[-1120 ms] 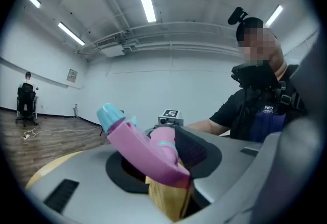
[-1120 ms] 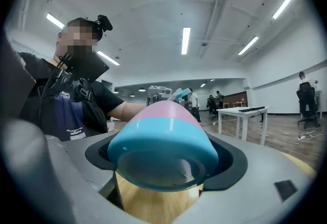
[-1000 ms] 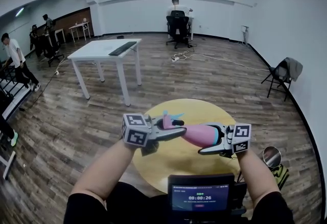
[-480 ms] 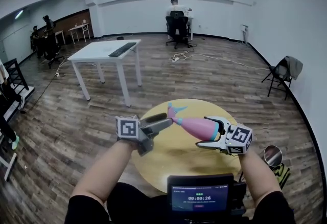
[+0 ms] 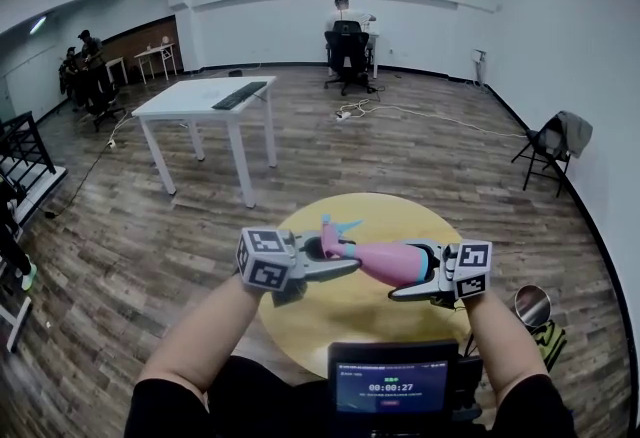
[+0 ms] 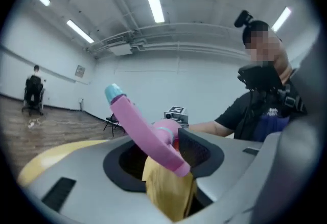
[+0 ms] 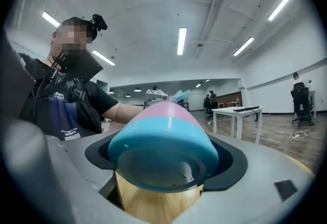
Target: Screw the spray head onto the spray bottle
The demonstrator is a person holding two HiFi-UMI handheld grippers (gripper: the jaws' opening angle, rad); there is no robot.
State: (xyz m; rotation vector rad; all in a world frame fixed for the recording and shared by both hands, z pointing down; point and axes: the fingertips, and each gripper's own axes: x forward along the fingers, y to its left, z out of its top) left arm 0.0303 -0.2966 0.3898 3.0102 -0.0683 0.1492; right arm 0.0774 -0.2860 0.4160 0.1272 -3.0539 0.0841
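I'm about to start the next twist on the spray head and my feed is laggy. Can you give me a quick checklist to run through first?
1. Grip on the spray bottle by the right gripper: ok, its blue base sits between the jaws.
2. Grip on the spray head by the left gripper: ok, the jaws have just been closing, with the head between them.
3. Head meeting the bottle's neck: ok, they join in the head view.
4. Threads engaged straight: cannot tell, the joint is hidden by the jaws.
5. Bottle roughly level above the yellow table: ok.
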